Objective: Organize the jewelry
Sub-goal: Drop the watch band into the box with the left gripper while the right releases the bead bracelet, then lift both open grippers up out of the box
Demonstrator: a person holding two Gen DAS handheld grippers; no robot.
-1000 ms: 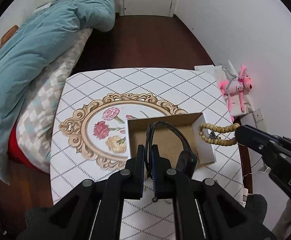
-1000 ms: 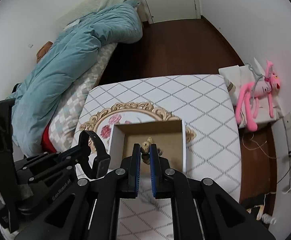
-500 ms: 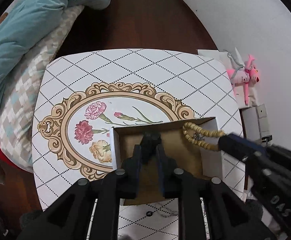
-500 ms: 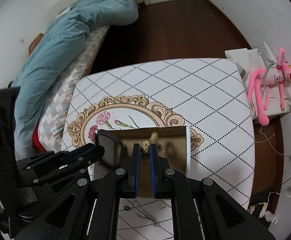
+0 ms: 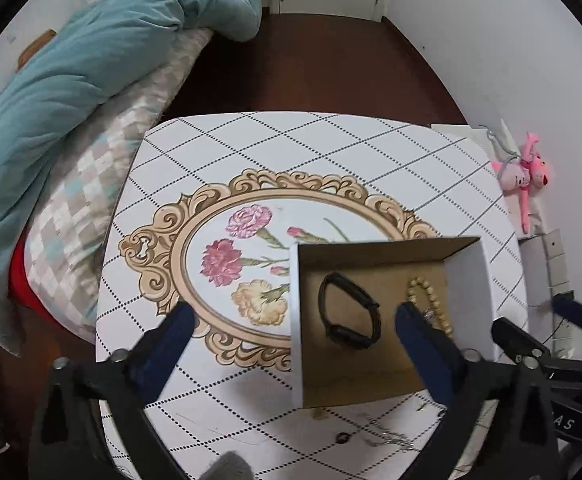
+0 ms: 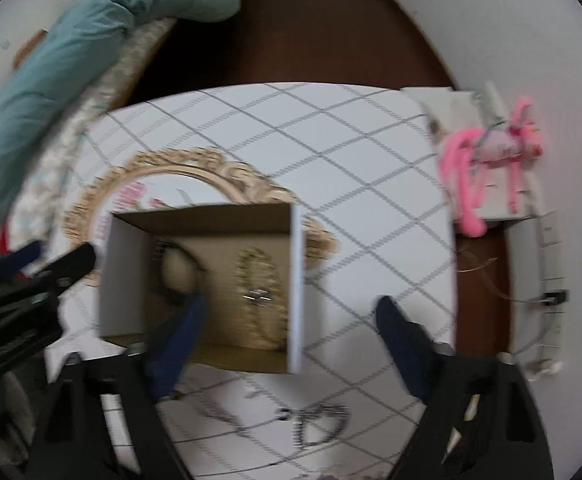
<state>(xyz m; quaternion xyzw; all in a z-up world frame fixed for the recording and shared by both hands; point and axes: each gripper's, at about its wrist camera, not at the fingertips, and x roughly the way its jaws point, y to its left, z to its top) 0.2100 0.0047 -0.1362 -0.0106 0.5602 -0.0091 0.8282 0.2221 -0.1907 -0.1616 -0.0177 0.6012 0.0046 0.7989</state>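
Moved since a second earlier: both pieces went from closed jaws into the cardboard box, and both grippers had just been opening.
Left gripper: jaws spread wide, nothing between the pads; one blue finger stood outside the box's left wall, the other over its floor.
Black band: lay loose on the box floor toward the left side, touching neither finger.
Right gripper: jaws wide apart and empty, straddling the box's right wall; the view was blurred.
Beaded bracelet: rested as a loop on the box floor right of the black band, with a small metal charm at its middle.
Box position: sat on the patterned table, partly covering the printed floral oval.
Left outside: a thin chain and a few small pieces lay on the table just in front of the box.
Meaning for the task: two items looked stowed; judging by what was on the table, the chain was the likely next pickup.
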